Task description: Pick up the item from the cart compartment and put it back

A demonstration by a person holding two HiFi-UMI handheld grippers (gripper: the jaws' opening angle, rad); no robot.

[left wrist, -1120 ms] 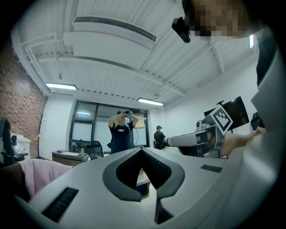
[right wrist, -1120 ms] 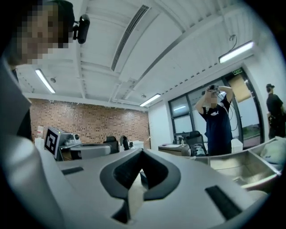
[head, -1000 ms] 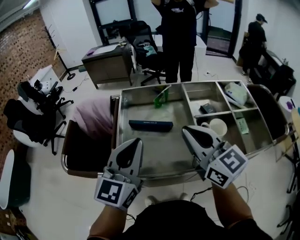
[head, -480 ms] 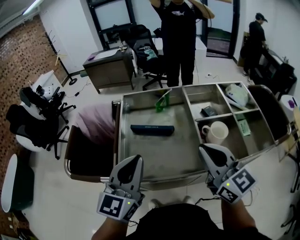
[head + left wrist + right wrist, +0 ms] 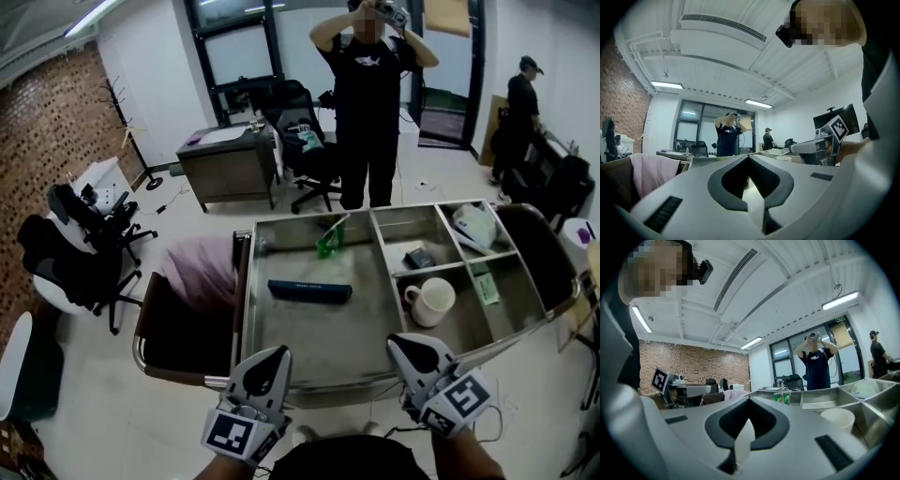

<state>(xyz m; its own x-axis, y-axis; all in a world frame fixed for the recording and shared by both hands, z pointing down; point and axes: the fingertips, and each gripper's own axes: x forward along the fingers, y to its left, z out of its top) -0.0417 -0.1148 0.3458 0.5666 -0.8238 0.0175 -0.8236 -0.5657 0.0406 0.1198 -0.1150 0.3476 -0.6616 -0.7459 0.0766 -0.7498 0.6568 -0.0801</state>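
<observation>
The steel cart (image 5: 246,309) stands in front of me with several compartments. In its big left compartment lie a long dark blue box (image 5: 309,291) and a green item (image 5: 328,246). A white mug (image 5: 429,302) stands in a middle compartment. Behind it lies a small black item (image 5: 419,258). My left gripper (image 5: 274,354) and right gripper (image 5: 405,343) hover at the cart's near edge, both shut and empty, pointing level over the cart. In the left gripper view the left gripper (image 5: 749,158) has its tips together. The right gripper (image 5: 750,399) looks the same, with the mug (image 5: 838,419) ahead on the right.
A white bag (image 5: 473,225) and a green packet (image 5: 485,286) lie in the right compartments. A brown chair with a pink cloth (image 5: 192,267) stands left of the cart. A person (image 5: 370,103) stands behind it, another person (image 5: 523,103) at the far right. Office chairs (image 5: 80,253) are on the left.
Both grippers have drawn back from over the cart's front part to its near edge and sunk lower in the head view. Both stay shut.
</observation>
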